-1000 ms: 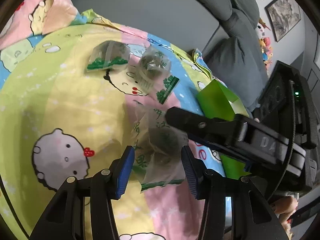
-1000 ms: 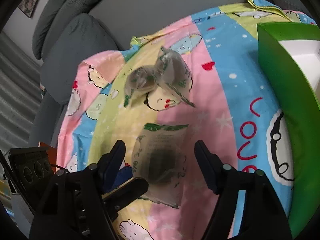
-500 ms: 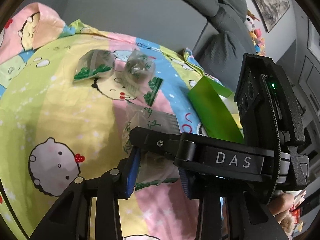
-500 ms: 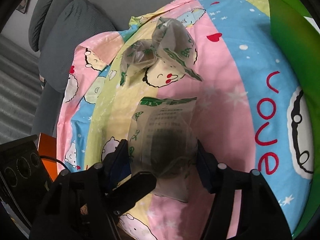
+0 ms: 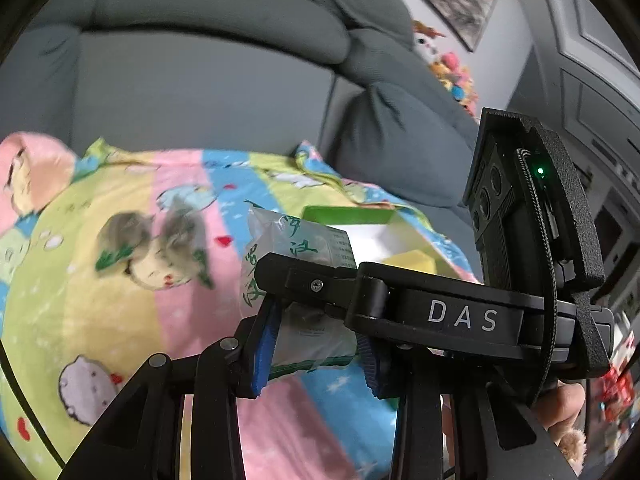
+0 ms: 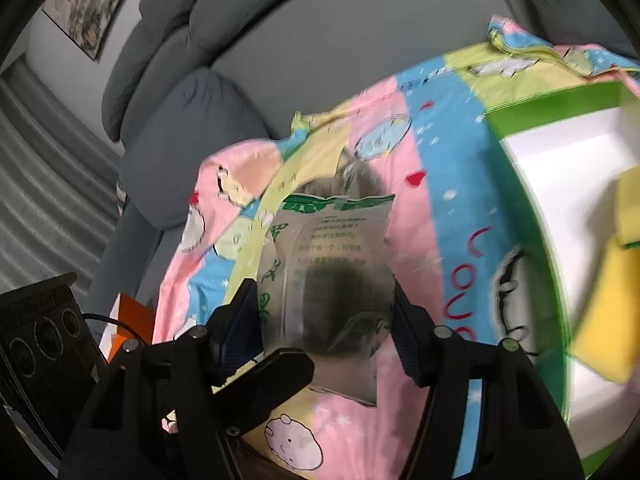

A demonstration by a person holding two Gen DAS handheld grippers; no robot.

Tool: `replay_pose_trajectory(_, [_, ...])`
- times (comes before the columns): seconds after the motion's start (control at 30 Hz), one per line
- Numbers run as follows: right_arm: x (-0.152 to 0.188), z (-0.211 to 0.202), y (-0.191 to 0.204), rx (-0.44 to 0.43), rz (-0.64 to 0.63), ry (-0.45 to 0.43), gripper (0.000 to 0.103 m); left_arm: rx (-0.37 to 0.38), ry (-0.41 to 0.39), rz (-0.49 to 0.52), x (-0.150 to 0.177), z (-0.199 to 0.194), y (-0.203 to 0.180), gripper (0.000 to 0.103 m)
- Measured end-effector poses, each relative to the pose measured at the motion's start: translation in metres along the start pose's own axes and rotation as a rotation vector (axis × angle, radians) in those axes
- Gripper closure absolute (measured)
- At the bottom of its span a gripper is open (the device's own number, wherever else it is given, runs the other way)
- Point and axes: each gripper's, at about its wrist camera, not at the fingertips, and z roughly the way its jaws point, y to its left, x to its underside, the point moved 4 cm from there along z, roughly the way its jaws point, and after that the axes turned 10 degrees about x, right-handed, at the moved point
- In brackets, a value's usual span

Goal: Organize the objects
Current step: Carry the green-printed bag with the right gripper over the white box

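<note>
Though near the green box (image 6: 520,120) rim, packet (image 6: 328,280) in right hand-held gripper (image 6: 324,332).

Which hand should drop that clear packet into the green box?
Right. The left gripper and right gripper both pinch the packet, but the green box lies open on the right gripper's side.

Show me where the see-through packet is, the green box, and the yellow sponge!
see-through packet (image 6: 332,264): right wrist view, on its printed middle, between the claw's fingers.
green box (image 6: 560,100): right wrist view, on its far green wall.
yellow sponge (image 6: 604,320): right wrist view, on its flat top face.
</note>
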Motion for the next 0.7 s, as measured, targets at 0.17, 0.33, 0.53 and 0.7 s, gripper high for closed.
replay_pose_trajectory(0.17, [-0.007,-0.032,-0.023,0.020,0.042,-0.064,0.040,0.047,0.000,0.040,-0.007,0.016,-0.028,0.066])
replay_pose_trajectory(0.33, [-0.008,-0.054,-0.048,0.045,0.083,-0.110,0.040,0.088,0.011,0.079,-0.008,0.035,-0.055,0.066])
replay_pose_trajectory(0.53, [-0.008,-0.073,-0.079,0.076,0.138,-0.139,0.040,0.130,0.037,0.112,-0.007,0.059,-0.081,0.066])
replay_pose_trajectory(0.7, [-0.007,-0.083,-0.101,0.113,0.175,-0.153,0.040,0.172,0.054,0.110,-0.005,0.075,-0.094,0.066])
